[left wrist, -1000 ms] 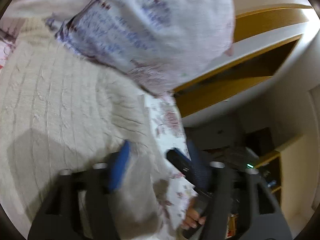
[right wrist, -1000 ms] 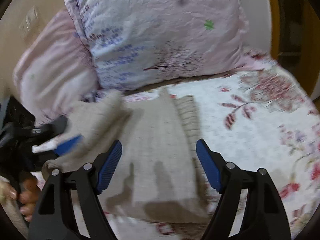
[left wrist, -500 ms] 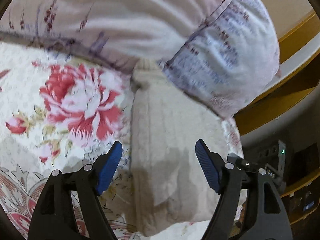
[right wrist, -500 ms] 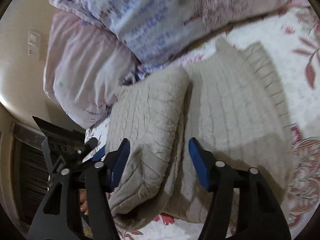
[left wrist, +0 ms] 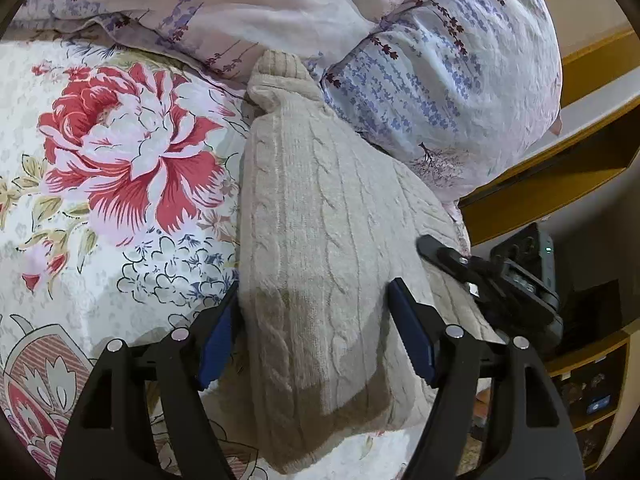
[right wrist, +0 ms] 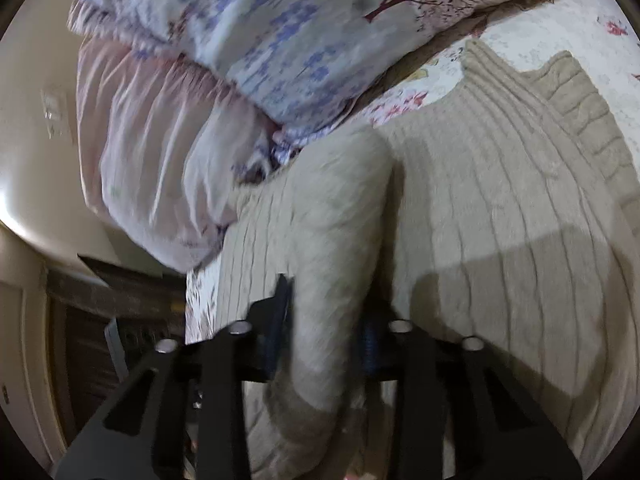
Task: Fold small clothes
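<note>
A beige cable-knit sweater lies on the flowered bedspread, one side folded over the body. My left gripper is open, its blue pads on either side of the folded part's near end, not pinching it. In the right wrist view the sweater spreads to the right, and a thick rolled fold runs between my right gripper's blue pads, which are closed on it. The right gripper also shows in the left wrist view, at the sweater's right edge.
Two flowered pillows press against the sweater's far end; they also show in the right wrist view. A wooden headboard or shelf stands right of the bed. The bed's edge lies left in the right wrist view.
My left gripper let go of the folded side, opened and drew back over the sweater. My right gripper moved left onto the rolled fold and closed on it.
</note>
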Demonstrator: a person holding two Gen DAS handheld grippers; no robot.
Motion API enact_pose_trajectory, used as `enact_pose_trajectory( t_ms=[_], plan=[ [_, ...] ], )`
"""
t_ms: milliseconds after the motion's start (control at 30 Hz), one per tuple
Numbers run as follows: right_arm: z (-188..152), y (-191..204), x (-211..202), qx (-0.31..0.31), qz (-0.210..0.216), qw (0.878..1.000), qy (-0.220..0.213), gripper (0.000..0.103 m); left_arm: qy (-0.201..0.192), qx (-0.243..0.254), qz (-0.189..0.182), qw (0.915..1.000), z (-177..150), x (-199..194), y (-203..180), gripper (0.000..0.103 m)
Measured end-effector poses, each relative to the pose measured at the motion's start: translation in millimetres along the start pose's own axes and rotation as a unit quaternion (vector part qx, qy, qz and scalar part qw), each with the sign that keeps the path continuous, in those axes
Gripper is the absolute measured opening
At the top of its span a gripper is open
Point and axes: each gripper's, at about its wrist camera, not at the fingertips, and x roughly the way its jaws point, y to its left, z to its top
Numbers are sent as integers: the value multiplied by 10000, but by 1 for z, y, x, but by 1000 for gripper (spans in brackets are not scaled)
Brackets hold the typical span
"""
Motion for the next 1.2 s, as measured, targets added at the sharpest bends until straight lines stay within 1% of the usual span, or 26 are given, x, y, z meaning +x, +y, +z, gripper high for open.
enact_pose_trajectory(
  t_ms=[33, 100, 167, 233, 333, 433, 567, 600, 633, 733, 833, 900, 933, 1000, 1067, 1100, 1167, 1200],
  plan=[
    [1, 0, 1, -5, 8, 10000, -14, 18, -70, -2, -80, 9999, 1, 1, 1, 73],
    [0, 8, -2, -299, -162, 9993, -151, 16, -77, -102, -140, 9998, 3, 1, 3, 73],
    [-3, 24, -12, -718, -349, 9960, -410, 15, -120, -140, -158, 9997, 3, -3, 5, 73],
    [-3, 39, -22, -1040, -447, 9915, -644, 15, -163, -137, -195, 9996, 3, -6, 5, 73],
    [-5, 62, -45, -1628, -851, 9774, -1049, 15, -187, -42, -227, 9996, 1, -11, 2, 73],
    [-8, 76, -65, -2110, -1407, 9575, -1376, 15, -164, 113, -247, 9995, -1, -8, -6, 73],
    [-11, 72, -79, -2356, -2147, 9338, -1626, 15, -56, 330, -242, 9991, -7, -2, -17, 73],
    [-12, 68, -78, -2371, -2333, 9292, -1610, 15, -34, 374, -228, 9990, -8, 0, -20, 73],
    [-12, 64, -77, -2362, -2448, 9272, -1569, 15, -10, 419, -221, 9989, -9, 2, -22, 73],
    [-14, 52, -77, -2349, -2579, 9250, -1503, 15, 84, 503, -261, 9984, -13, 8, -27, 73],
    [-16, 53, -80, -2453, -2496, 9217, -1672, 15, 111, 579, -264, 9979, -15, 9, -32, 73],
    [-14, 49, -80, -2499, -2626, 9172, -1651, 15, 124, 616, -249, 9977, -14, 10, -34, 73],
    [-14, 47, -79, -2470, -2653, 9177, -1628, 15, 129, 621, -257, 9977, -14, 10, -35, 73],
    [-17, 45, -84, -2440, -2532, 9199, -1738, 15, 140, 653, -298, 9973, -14, 9, -36, 73],
    [-20, 45, -87, -2472, -2488, 9192, -1792, 15, 158, 695, -274, 9971, -13, 11, -38, 73],
    [-19, 41, -85, -2414, -2508, 9211, -1743, 15, 183, 705, -275, 9970, -13, 13, -39, 73],
    [-11, 25, -78, -2120, -2597, 9302, -1492, 16, 237, 698, -306, 9968, -13, 14, -39, 72],
    [-7, 14, -75, -1884, -2636, 9362, -1360, 19, 263, 702, -326, 9967, -14, 15, -39, 71]
  ],
)
